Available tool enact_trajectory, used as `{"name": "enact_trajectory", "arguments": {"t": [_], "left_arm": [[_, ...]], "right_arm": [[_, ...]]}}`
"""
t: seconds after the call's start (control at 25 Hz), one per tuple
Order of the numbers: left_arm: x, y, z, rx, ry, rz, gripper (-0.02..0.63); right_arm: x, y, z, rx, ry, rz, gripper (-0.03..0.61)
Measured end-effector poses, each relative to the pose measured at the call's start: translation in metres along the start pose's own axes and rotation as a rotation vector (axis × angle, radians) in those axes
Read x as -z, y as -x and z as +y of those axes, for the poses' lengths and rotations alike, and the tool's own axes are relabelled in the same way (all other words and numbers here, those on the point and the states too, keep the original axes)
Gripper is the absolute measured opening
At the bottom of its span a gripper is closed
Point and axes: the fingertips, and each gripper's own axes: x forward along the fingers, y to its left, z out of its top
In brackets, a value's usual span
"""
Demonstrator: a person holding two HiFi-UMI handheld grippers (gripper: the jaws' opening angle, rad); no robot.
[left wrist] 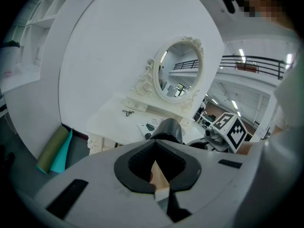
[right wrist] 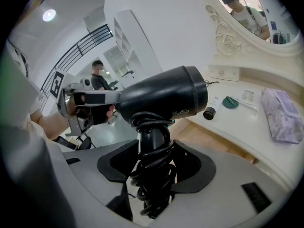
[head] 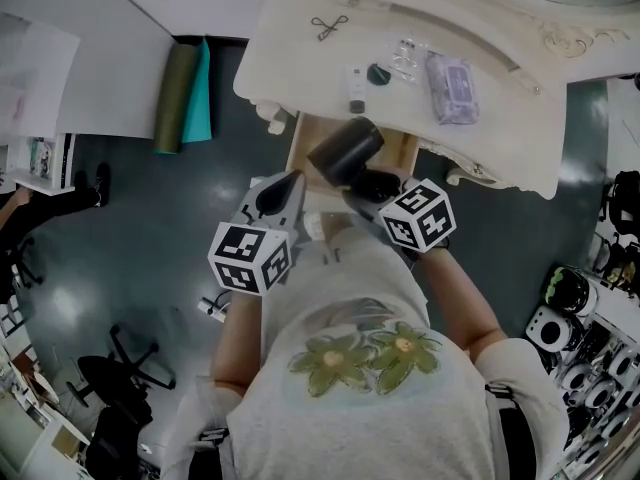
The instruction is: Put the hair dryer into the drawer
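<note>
The right gripper had its fingers clamped on the handle of the black hair dryer, with the dryer's cord wound in loops round that handle. The dryer was held in the air just in front of the cream worktop, its barrel lying sideways above the open wooden drawer that stuck out from under the worktop's front edge. The dryer touched neither the drawer nor the worktop as far as the views showed.

The left gripper hung beside the dryer, also in front of the worktop, its fingers together with nothing between them; a sliver of the drawer's wood showed through the gap behind the pads.

On the worktop lay a small pair of scissors, a purple packet and a small dark bottle. An oval mirror stood at the back of the worktop. On the floor to the left of the worktop lay an olive roll and a teal roll, side by side.
</note>
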Motion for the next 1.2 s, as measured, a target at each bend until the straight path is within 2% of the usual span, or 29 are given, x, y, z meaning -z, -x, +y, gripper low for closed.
{"name": "enact_trajectory", "arguments": {"t": [1.2], "left_arm": [[0.01,-0.012,0.008,-0.018,0.045,0.024,0.009]], "right_arm": [[0.026,-0.03,-0.019,0.006,0.111,0.131,0.221]]}}
